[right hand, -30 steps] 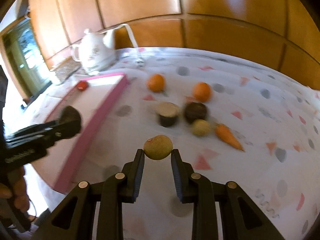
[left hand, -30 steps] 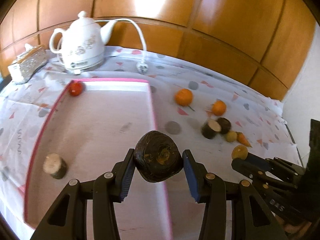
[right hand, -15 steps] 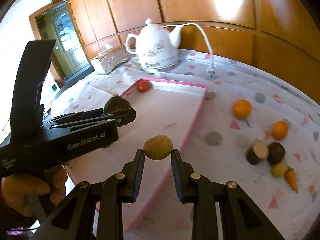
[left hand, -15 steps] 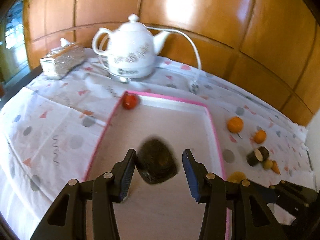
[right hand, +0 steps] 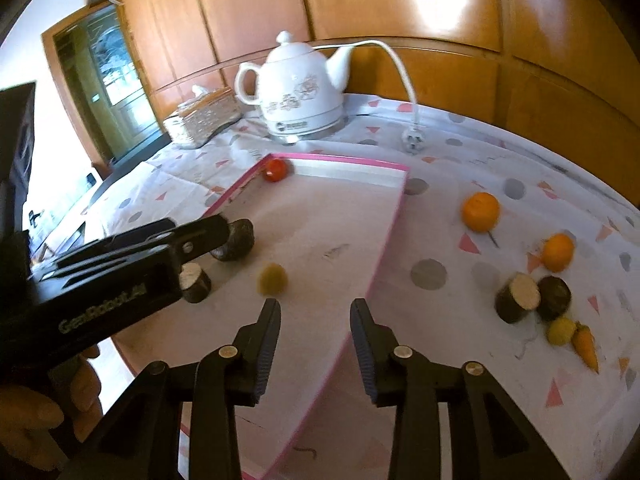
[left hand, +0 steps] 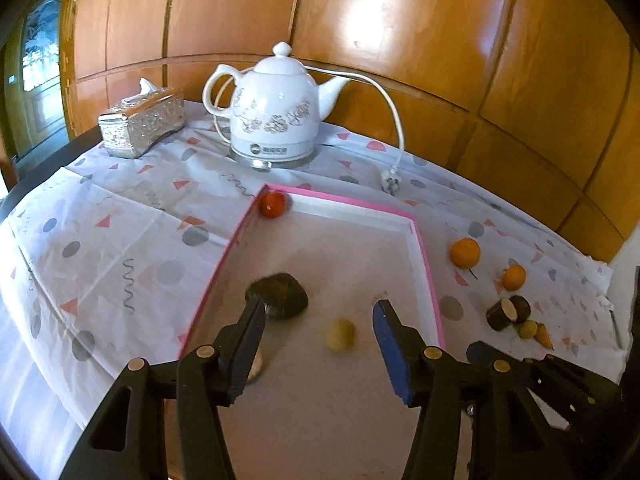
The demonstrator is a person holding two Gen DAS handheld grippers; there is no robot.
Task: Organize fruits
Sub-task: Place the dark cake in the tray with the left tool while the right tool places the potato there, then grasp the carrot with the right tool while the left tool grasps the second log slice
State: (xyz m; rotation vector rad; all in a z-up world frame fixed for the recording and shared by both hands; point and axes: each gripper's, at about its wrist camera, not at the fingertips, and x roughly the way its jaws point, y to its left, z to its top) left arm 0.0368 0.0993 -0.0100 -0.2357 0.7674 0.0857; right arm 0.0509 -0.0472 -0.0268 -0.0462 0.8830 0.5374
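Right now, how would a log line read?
left gripper: just opened, empty | right gripper: just opened, empty | dark fruit, yellow fruit: in tray

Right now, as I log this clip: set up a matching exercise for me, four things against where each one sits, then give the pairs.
Things:
1. red tomato
2. carrot
3. white kettle
4. small yellow-green fruit

Places:
A. on the cloth behind the tray
B. tray floor, just ahead of the right gripper
C. far corner of the tray
D. on the cloth right of the tray, beside a small yellow fruit

Pairs: 1-C, 2-D, 3-A, 4-B
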